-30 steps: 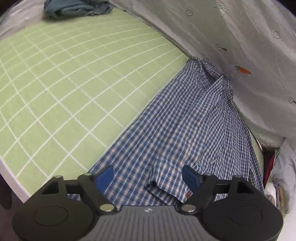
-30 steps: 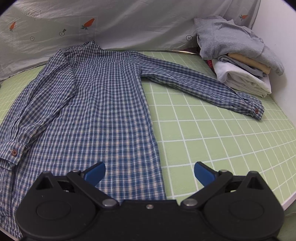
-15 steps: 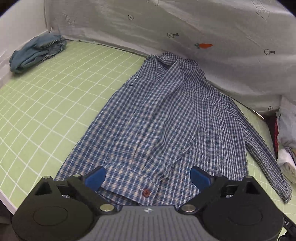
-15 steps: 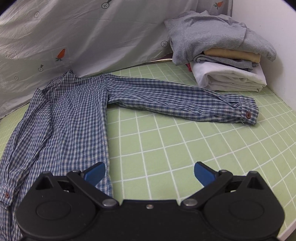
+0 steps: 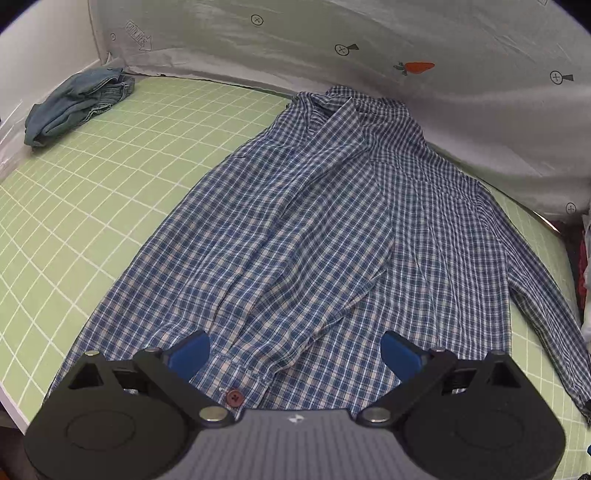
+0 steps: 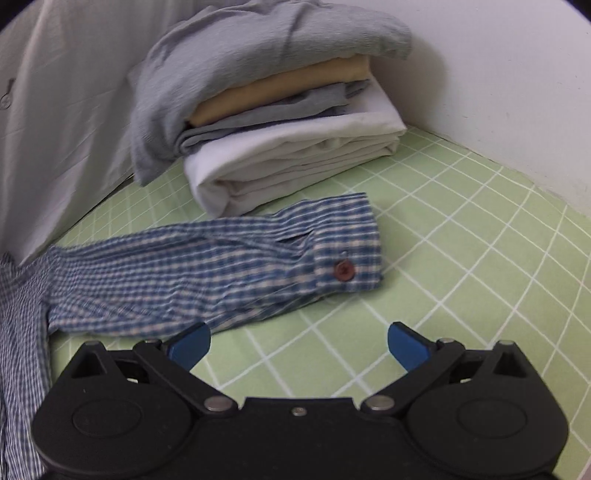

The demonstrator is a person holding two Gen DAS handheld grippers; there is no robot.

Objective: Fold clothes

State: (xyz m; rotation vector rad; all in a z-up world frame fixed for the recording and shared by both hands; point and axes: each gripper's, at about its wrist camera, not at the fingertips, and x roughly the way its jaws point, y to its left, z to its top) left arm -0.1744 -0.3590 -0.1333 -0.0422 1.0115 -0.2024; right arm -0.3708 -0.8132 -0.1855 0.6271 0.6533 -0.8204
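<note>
Swinging toward the mat's right edge, your right gripper, spread empty like the left gripper, now faces the plaid shirt's outstretched cuff, likely folded next.

No words I can read: the arrow-shaped print on the grey backdrop sheet is too blurred.

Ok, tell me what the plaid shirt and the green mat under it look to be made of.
Plaid shirt: thin woven cloth, likely cotton, matte; it creases softly, and the check seems woven in. Green mat: smooth gridded sheet, probably vinyl or rubber like a cutting mat; it lies flat and shows no weave.
</note>
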